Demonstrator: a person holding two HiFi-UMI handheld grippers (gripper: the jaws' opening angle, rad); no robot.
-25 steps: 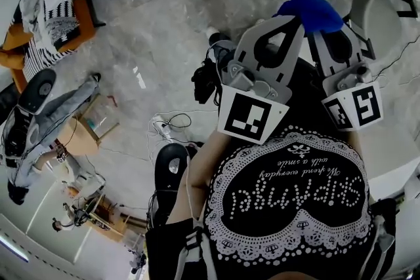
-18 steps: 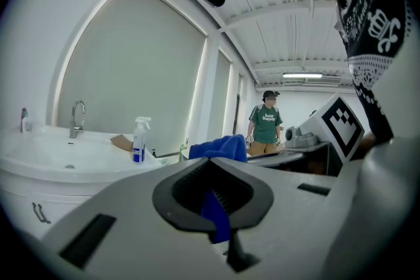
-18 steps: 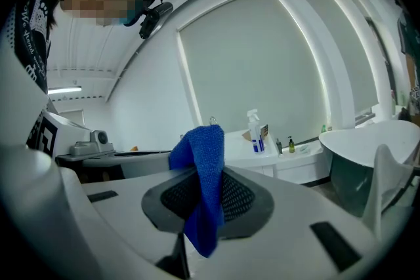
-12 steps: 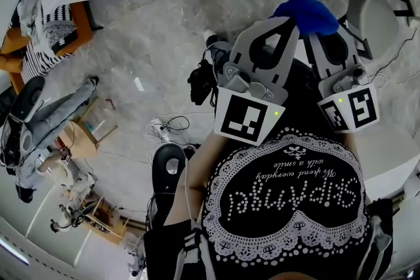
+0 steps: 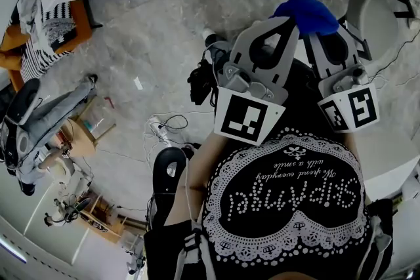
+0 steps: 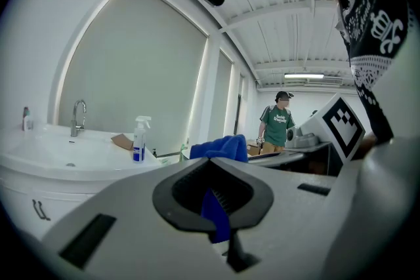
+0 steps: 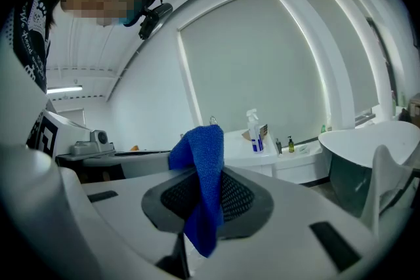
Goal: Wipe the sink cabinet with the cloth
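- As judged from the views, the wiping is not being done yet. The blue cloth (image 5: 308,12) is being held in the air, well apart from the sink cabinet (image 6: 39,197), and nothing is being pressed against any cabinet surface.
- The whole wipe is being left to do: the cloth is to be carried across to the cabinet and laid on it first.
- The left gripper (image 5: 289,26) is being held closed on the cloth, with a blue strip pinched between its jaws and the rest bunched just above the tips.
- The right gripper (image 5: 321,33) is likewise clamped on the same cloth, with a fold hanging down through its closed jaws.
- Both grippers are being held side by side, close in front of the person's torso (image 5: 289,200). Their jaws are pointing away from the body and converging on the cloth, so it is bunched between the two sets of tips.
- The cabinet is being seen ahead and to the left of the left gripper's jaws, with a faucet (image 6: 77,116) and a spray bottle (image 6: 139,139) on its top. For the right gripper it is lying beyond the jaws, well apart.
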